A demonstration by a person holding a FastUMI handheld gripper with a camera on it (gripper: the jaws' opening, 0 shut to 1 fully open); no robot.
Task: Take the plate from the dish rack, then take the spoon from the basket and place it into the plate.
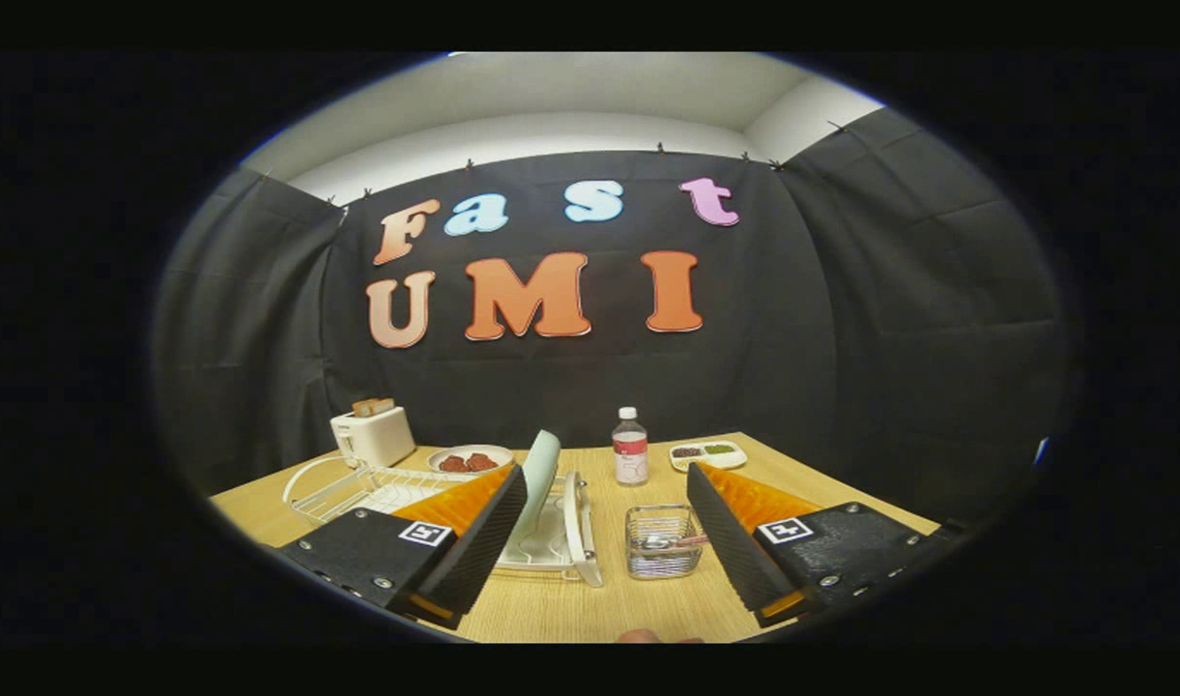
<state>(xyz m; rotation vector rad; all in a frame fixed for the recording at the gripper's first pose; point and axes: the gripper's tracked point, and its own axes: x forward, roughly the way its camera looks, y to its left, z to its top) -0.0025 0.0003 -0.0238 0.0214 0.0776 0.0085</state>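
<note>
My gripper (604, 541) fingers gape wide, holding nothing. Plate (539, 474) stands on edge in the dish rack (578, 527) at eleven o'clock, just ahead of the left finger; spoon (669, 541) lies in the basket (663, 543) at one o'clock. Risk, I judge: a skewed approach knocks the plate sideways in its slot.

Wooden table (590, 604) holding white dish rack (561, 527), small wire basket (663, 541), water bottle (630, 447), white toaster (372, 435), plate of red food (471, 456), white snack tray (707, 452), wire rack (343, 483) at left. Gripper (604, 541) fingers wide apart above table, gripping nothing.
</note>
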